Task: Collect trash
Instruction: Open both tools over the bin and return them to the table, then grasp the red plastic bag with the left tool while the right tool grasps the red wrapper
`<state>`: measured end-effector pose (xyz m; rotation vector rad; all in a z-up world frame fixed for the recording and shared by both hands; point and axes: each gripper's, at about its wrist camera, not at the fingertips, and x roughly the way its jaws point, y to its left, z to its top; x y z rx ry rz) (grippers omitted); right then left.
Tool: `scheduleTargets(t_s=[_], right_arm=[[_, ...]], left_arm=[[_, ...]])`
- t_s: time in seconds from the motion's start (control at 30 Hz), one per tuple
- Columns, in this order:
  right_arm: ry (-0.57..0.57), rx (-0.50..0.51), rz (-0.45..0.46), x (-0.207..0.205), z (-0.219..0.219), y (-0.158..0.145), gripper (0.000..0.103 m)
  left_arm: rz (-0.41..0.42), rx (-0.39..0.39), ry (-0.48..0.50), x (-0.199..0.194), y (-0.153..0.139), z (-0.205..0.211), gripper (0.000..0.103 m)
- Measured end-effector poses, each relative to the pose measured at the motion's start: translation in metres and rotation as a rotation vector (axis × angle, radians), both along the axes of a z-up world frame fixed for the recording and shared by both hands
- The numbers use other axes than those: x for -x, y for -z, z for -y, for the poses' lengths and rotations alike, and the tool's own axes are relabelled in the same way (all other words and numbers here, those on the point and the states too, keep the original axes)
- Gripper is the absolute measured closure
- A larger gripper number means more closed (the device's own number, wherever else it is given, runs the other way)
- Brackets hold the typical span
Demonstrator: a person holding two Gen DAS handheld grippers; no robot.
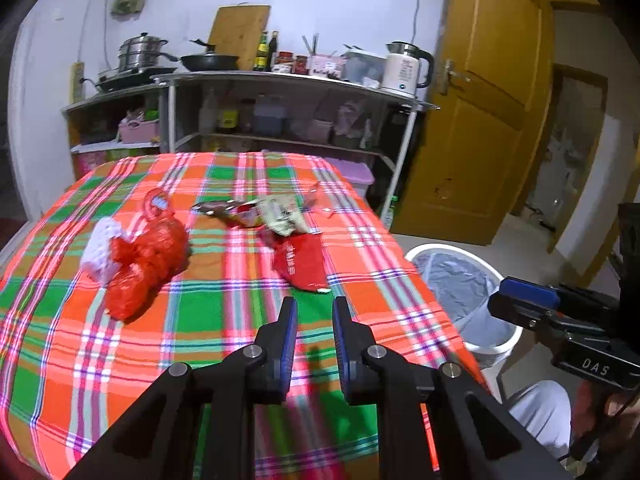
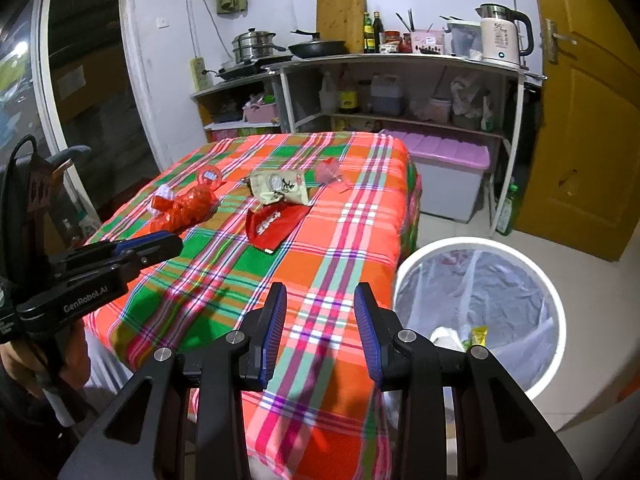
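- The left gripper (image 1: 316, 308) sits at the bottom centre of its own view. Its blue-padded jaws are drawn narrow, almost together, with nothing between them, over the near part of the plaid tablecloth (image 1: 200, 320).
- The right gripper (image 2: 320, 296), bottom centre of the right wrist view, has its jaws about half apart and empty, above the table's near right corner.
- A white bin (image 2: 556, 280) with a clear liner stands on the floor at lower right, just beside the table. A yellow-green packet (image 2: 478, 336) lies inside.
- The trash lies mid-table, apart from both grippers:
  - a red wrapper (image 1: 300, 264) is nearest;
  - a red mesh bag (image 1: 144, 264) with a white wad is to its left;
  - a beige snack packet (image 1: 280, 216) and a crumpled foil wrapper (image 1: 224, 208) are behind them;
  - a small pink wrapper (image 2: 330, 174) is farthest.
- A metal shelf unit (image 1: 280, 80) stands against the back wall, across the upper centre. It carries a steamer pot (image 1: 142, 50), a frying pan (image 1: 210, 62), bottles and a white kettle (image 1: 404, 68).
- A yellow wooden door (image 1: 480, 100) is at upper right.
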<state>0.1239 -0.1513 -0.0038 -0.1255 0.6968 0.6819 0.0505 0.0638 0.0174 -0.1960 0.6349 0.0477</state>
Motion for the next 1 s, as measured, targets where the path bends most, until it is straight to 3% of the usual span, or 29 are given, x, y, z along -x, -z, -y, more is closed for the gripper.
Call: scheduleTargets(t_s=[0.23,0.37,0.7,0.83,1.0], right_arm=[[-0.049,0.008,-0.045,-0.008,-0.021,0.010,0.067],[-0.076,0.009,-0.061,-0.014,-0.036,0.013,0.067],[-0.111,0.022,-0.096,-0.030,-0.066,0.024,0.063],[-0.120,0.026,-0.095,-0.035,-0.077,0.026,0.063],[-0.134,0.023,-0.105,-0.045,-0.097,0.027,0.063]], left_arm=[[-0.014,-0.003,-0.086,0.007,0.009,-0.035,0.086],[-0.008,0.005,-0.134,0.008,0.010,-0.055,0.068],[-0.011,-0.009,-0.224,0.001,0.015,-0.097,0.066],[-0.003,-0.005,-0.259,-0.001,0.014,-0.113,0.058],[-0.006,0.002,-0.245,-0.010,0.018,-0.127,0.058]])
